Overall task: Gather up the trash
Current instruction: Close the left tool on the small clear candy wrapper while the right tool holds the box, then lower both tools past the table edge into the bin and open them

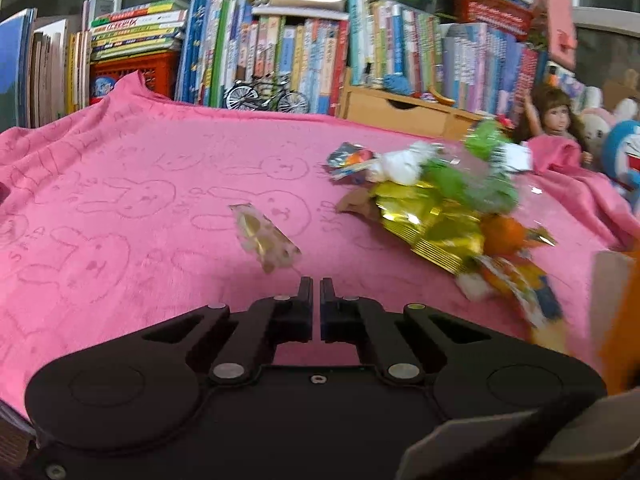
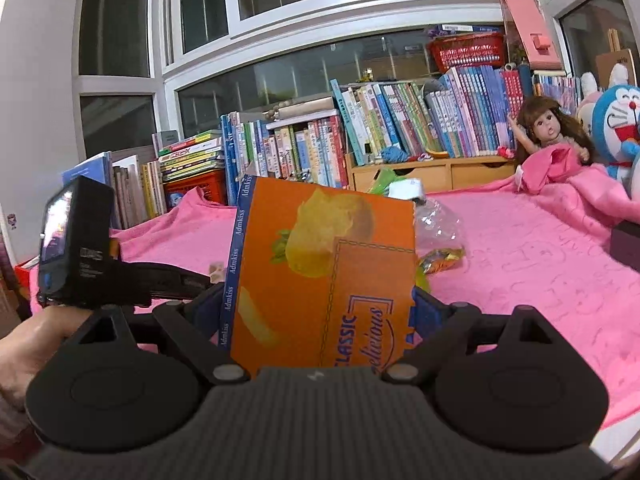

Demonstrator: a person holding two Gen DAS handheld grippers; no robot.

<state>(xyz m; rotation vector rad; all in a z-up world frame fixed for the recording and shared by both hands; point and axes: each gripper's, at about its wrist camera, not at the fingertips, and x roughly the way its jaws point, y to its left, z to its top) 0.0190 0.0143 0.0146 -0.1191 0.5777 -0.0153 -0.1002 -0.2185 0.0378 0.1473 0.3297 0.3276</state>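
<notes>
On the pink blanket (image 1: 120, 200) a small clear and gold wrapper (image 1: 265, 240) lies just beyond my left gripper (image 1: 316, 290). That gripper is shut, and I see nothing between its fingers. To its right is a blurred pile of trash (image 1: 440, 208): gold foil, green plastic, white paper and orange wrappers. In the right wrist view my right gripper (image 2: 320, 304) is shut on an upright orange snack box (image 2: 320, 272), with blue pads (image 2: 424, 308) against both its sides. Behind the box lie clear plastic (image 2: 438, 224) and a colourful wrapper (image 2: 440, 260).
Rows of books (image 1: 320, 52) and a wooden drawer unit (image 1: 400, 112) line the far edge, with a toy bicycle (image 1: 266, 96) in front. A doll (image 2: 550, 128) and plush toys (image 2: 616, 128) sit at the right. A hand (image 2: 32, 344) holds the left gripper's body (image 2: 76, 248).
</notes>
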